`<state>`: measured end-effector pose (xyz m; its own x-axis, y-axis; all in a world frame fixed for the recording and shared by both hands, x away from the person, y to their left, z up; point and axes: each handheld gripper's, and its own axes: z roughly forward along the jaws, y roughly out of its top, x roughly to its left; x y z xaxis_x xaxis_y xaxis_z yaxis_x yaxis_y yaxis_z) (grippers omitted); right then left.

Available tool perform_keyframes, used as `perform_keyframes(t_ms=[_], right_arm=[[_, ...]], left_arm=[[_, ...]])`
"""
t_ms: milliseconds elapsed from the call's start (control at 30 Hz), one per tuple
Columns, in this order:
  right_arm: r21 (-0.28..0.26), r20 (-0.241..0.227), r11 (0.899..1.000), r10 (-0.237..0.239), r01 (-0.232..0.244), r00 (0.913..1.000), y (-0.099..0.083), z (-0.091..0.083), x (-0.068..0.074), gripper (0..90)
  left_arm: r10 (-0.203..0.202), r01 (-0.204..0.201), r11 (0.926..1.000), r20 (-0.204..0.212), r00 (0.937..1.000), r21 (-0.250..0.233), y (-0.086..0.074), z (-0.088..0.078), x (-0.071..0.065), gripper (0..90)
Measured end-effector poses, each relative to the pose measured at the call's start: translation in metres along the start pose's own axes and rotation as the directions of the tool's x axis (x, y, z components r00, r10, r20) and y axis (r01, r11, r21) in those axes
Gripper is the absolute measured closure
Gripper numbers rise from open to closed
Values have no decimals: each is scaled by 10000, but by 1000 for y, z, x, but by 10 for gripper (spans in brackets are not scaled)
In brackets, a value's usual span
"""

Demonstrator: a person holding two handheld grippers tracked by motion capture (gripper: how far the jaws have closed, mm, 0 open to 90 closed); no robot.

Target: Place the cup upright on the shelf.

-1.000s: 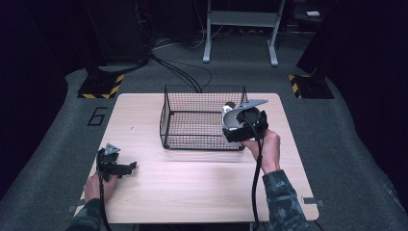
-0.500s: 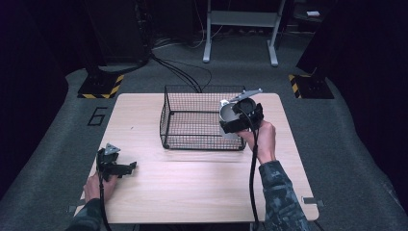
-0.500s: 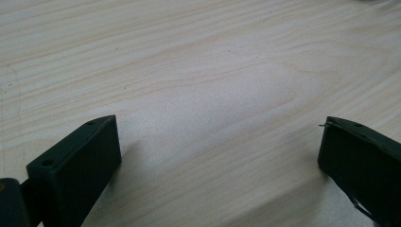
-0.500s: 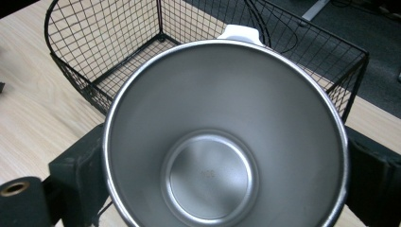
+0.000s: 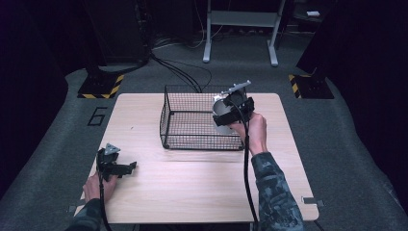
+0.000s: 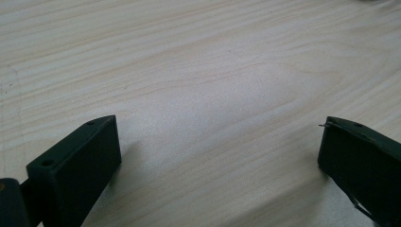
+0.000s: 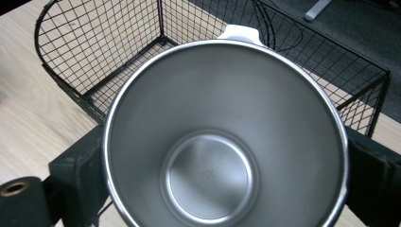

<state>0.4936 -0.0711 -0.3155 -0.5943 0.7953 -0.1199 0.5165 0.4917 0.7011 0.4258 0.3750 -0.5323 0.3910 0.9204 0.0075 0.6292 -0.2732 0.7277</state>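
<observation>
The steel cup sits clamped between the jaws of the right gripper, one black jaw pressed against each side of its wall, its open mouth facing the gripper's camera. A white handle sticks out from the rim on the far side. Beyond and below the cup lies the wire basket; in the high view the cup hangs over the basket's right end, above its rim. The left gripper rests low on the table well away to the near left, jaws spread wide with bare wood between them.
</observation>
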Motion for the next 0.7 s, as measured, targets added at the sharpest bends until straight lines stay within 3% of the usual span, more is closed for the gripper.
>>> perform_keyframes(t_ms=[400, 500, 533, 700], right_arm=[[236, 58, 9989, 403, -404, 9992, 18, 19, -7, 61], [262, 37, 9993, 270, -270, 9996, 21, 24, -11, 61], [316, 60, 9984, 457, -459, 9989, 22, 25, -10, 61], [237, -35, 9988, 437, -436, 9990, 25, 35, -13, 61]], left_arm=[[4, -4, 10000, 6, 10000, 11, 0, 0, 0, 2], [15, -15, 10000, 3, 10000, 1, 0, 0, 0, 2], [15, -15, 10000, 3, 10000, -1, 0, 0, 0, 2], [26, -26, 10000, 5, 10000, 7, 0, 0, 0, 2]])
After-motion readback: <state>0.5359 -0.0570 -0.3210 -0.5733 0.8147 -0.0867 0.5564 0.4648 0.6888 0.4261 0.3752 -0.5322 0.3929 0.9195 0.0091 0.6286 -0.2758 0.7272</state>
